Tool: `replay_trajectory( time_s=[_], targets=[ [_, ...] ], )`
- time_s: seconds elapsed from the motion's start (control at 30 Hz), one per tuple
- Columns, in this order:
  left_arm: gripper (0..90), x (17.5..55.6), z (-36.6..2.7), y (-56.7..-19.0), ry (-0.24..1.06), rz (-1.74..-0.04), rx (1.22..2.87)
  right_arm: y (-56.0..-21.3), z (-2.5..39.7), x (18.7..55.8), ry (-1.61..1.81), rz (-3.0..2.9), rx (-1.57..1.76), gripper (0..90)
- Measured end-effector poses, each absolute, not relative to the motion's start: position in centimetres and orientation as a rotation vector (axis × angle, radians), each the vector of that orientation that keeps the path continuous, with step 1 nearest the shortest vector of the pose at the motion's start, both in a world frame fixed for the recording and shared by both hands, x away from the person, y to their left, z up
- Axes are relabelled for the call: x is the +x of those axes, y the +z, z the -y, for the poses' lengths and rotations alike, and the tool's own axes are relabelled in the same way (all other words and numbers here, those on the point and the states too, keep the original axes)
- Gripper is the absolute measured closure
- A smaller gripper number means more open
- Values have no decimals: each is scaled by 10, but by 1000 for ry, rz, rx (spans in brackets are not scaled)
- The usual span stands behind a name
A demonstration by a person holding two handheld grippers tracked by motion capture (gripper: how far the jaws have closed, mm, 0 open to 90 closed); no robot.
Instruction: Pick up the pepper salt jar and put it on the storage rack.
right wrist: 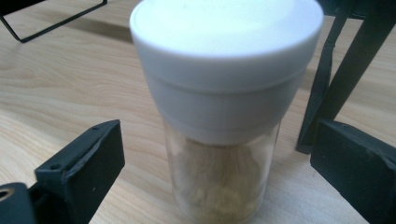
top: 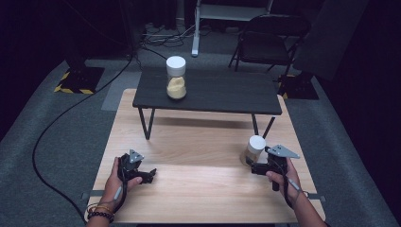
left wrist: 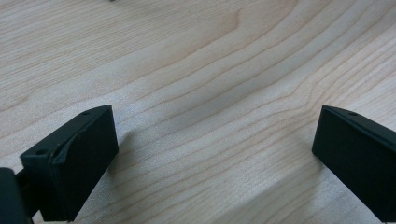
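Note:
A clear jar with a white lid [top: 253, 150] [right wrist: 224, 107], part full of pale yellow grains, stands upright on the light wooden table [top: 198, 156] at the right. My right gripper [top: 257, 166] [right wrist: 215, 172] is open, its jaws on either side of the jar without touching it. A second, larger jar with a white lid [top: 176, 78] holds yellow powder and stands on the small dark raised table [top: 222, 94] at the back. At the left, my left gripper [top: 150, 174] [left wrist: 215, 154] is open just above bare wood.
The dark raised table stands on thin black legs [top: 147, 124] [right wrist: 341, 74], one pair close behind the right jar. Beyond the tables are a folding chair [top: 267, 40], cables on grey carpet and a yellow-striped base [top: 78, 80].

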State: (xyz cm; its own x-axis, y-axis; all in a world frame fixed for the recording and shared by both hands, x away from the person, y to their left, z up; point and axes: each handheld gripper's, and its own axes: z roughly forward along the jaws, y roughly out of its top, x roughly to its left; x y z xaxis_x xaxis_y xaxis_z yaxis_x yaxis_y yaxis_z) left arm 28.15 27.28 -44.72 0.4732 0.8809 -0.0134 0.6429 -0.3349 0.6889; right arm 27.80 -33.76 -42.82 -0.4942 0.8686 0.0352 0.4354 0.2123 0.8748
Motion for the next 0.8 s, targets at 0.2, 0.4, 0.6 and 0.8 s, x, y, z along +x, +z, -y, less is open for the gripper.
replay_trajectory(
  time_s=[0.2, 0.4, 0.6, 0.8],
  targets=[
    [4, 282, -273, -447, 486, -1257, 2090, -430, 338, 284, 1256, -2009, 1220, 28],
    [4, 282, -273, -447, 486, -1257, 2090, -436, 341, 288, 1314, -1998, 1256, 33],
    [4, 282, -273, -447, 486, -1257, 2090, -444, 345, 290, 1393, -1962, 1294, 42],
    [4, 282, -273, -447, 485, -1258, 2089, -450, 339, 287, 1397, -1896, 1312, 95]
  ],
)
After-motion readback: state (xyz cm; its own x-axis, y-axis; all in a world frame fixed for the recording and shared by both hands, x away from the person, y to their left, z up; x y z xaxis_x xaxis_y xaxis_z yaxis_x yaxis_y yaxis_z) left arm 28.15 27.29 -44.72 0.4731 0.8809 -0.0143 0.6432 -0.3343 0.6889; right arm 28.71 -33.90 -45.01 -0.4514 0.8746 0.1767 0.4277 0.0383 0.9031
